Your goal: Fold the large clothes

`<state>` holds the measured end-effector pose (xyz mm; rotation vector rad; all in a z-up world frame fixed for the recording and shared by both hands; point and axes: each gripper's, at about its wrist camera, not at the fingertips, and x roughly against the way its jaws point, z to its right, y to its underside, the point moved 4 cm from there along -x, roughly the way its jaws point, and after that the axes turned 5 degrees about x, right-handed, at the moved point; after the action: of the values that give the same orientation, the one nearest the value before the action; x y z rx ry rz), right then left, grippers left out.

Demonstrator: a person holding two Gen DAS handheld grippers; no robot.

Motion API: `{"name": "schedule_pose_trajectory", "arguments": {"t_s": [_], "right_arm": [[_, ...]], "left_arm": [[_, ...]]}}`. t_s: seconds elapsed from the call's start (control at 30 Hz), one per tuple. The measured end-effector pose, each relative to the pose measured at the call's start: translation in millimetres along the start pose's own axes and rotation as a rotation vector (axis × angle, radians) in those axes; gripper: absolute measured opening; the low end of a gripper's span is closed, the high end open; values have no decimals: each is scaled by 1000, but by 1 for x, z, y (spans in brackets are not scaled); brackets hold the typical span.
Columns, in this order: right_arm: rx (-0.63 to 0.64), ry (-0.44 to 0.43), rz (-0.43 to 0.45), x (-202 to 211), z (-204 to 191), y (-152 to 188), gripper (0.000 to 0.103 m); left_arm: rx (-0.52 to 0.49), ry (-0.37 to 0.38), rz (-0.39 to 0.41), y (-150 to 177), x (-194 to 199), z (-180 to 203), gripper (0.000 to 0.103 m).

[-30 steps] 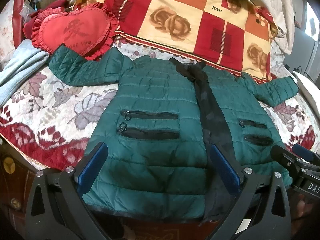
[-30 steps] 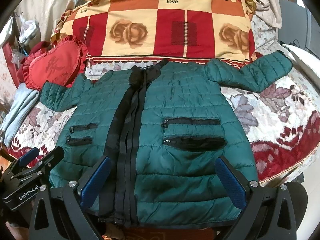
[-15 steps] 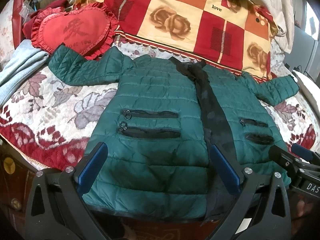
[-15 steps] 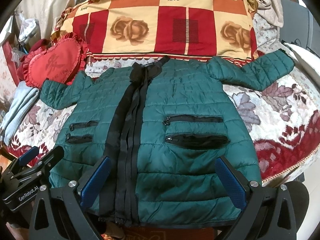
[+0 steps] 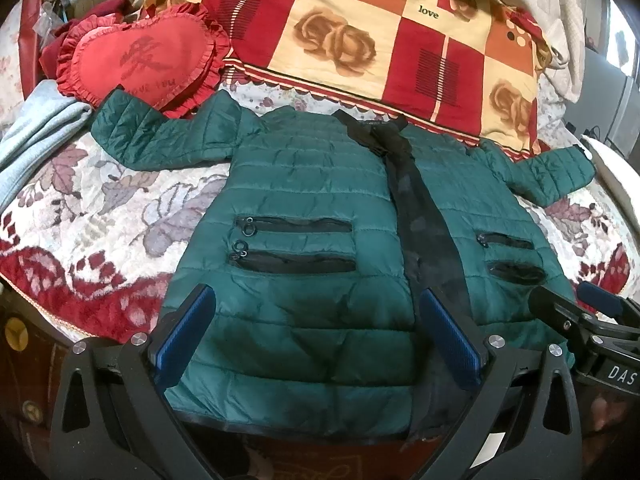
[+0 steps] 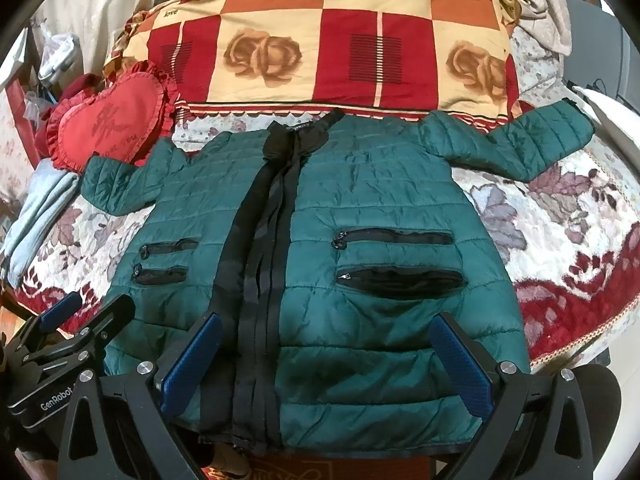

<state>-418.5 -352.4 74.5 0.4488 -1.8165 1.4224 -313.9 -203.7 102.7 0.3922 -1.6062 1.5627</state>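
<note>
Floral bed point(image 5: 100, 216) carries the green jacket point(image 5: 304, 208) spread flat; left gripper point(image 5: 316, 334) and right gripper point(image 6: 326, 354) hover spread wide over its hem.

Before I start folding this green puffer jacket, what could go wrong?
The green puffer jacket looks slippery and puffy, so a fold may spring open or slide from the open left gripper and right gripper. Its left sleeve touches the red heart pillow, which could drag along. The hem sits near the bed edge and might slip off.
</note>
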Motion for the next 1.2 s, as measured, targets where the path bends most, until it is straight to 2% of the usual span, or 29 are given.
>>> {"name": "schedule_pose_trajectory", "arguments": {"t_s": [0.7, 1.2], "right_arm": [[10, 12, 4, -3, 0, -7, 103], [27, 3, -5, -26, -9, -44, 103]], "left_arm": [[2, -6, 2, -1, -2, -1, 102], [23, -25, -3, -35, -24, -21, 102]]}}
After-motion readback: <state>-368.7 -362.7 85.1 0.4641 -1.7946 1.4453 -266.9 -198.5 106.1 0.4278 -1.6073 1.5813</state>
